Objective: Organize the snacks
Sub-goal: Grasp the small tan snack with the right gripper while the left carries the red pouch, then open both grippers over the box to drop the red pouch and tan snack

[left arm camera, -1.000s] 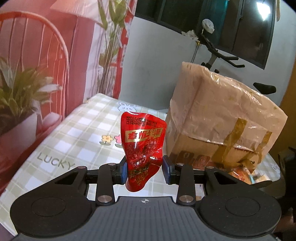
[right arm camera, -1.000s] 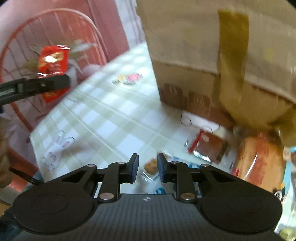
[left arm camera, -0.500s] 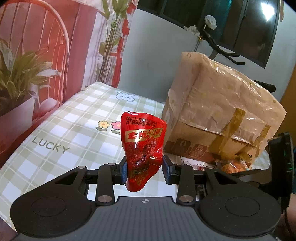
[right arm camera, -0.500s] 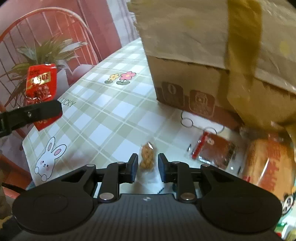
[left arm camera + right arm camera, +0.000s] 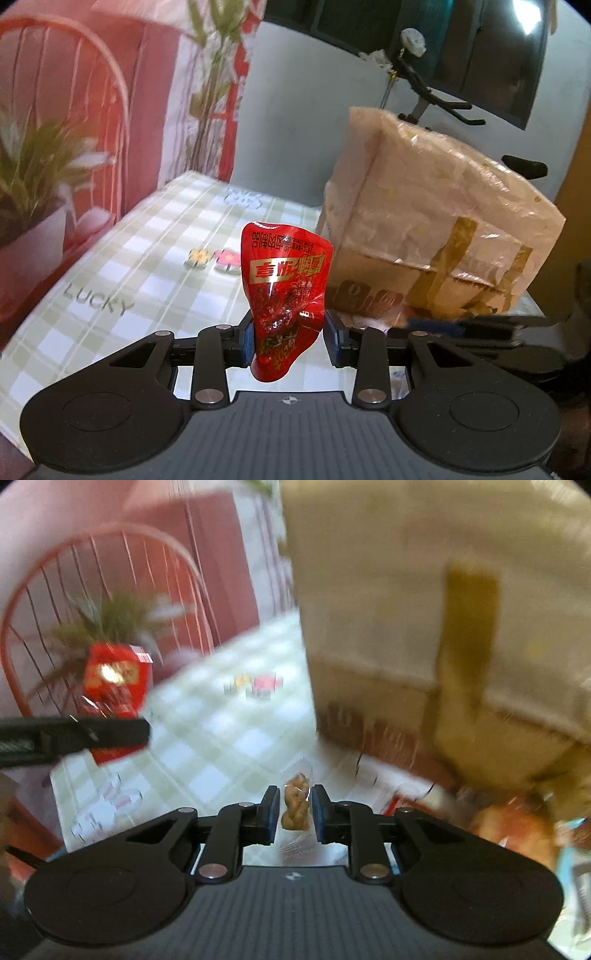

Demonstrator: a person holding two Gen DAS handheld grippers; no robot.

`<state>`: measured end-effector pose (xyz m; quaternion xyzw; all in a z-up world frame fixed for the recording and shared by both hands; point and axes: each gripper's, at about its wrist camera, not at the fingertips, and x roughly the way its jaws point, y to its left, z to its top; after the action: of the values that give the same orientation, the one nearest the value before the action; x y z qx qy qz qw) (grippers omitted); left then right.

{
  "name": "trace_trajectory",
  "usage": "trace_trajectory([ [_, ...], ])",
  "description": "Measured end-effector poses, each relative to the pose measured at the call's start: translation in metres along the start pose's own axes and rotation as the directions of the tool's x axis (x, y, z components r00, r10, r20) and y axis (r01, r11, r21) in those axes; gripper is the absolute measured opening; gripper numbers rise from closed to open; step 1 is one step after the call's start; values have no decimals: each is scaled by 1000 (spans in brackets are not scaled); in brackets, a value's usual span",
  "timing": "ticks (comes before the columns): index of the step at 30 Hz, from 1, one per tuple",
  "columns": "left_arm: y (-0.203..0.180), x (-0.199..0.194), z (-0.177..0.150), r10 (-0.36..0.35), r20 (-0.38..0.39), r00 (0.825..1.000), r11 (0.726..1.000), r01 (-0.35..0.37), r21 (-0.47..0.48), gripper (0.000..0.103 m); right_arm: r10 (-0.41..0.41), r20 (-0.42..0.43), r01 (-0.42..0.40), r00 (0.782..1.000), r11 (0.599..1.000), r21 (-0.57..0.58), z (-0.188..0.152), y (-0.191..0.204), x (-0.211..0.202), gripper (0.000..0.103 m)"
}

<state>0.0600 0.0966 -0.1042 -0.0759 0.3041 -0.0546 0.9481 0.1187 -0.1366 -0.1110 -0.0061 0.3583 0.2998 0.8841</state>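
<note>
A pale green and white checked cloth printed with flowers and the word LUCKY covers the surface (image 5: 155,258), which stands against a red wall hanging with a painted chair and plant (image 5: 44,166). At the far right of the surface sits a large brown cardboard box wrapped in clear film and strapped with tan tape (image 5: 436,229).

The left hand-held gripper (image 5: 289,338) hangs above the cloth with its jaws clamped on the lower part of a shiny red foil snack packet with gold lettering (image 5: 286,288). The packet stands upright between the blue pads, its top rising well above them, clear of the surface. From the right wrist view the same packet shows at the left, in front of the painted plant.

The right hand-held gripper (image 5: 293,814) is near the foot of the box, its jaws drawn together on a small clear wrapper holding a twisted golden-brown pastry (image 5: 295,806). The pastry stands upright between the pads. To the right of it, at the foot of the box, more snack packets (image 5: 509,823) lie on the cloth in a blur of orange and red; what they are I cannot tell.
</note>
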Motion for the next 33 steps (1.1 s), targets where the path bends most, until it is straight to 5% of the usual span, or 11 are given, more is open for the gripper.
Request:
trace_trajectory([
  [6,-25,-10,37,-52,75,996,997,47,67,39,-15,196,31,981,996,-80,23,-4,-52,20],
  [15,-91,-9,111,-136,197,971,968,88,235,39,-56,429,98,902,992,-77,69,-40,-130,20],
  [21,-132,17,141,-218,192,957,951,165,260,39,-171,422,184,890,983,10,95,-89,-141,20],
  [29,-161,81,149,-213,58,975,947,191,257,40,-287,341,255,895,957,137,93,-136,-142,20],
  [33,-165,103,148,-165,34,986,950,149,274,62,-303,317,269,899,952,149,93,-141,-138,22],
])
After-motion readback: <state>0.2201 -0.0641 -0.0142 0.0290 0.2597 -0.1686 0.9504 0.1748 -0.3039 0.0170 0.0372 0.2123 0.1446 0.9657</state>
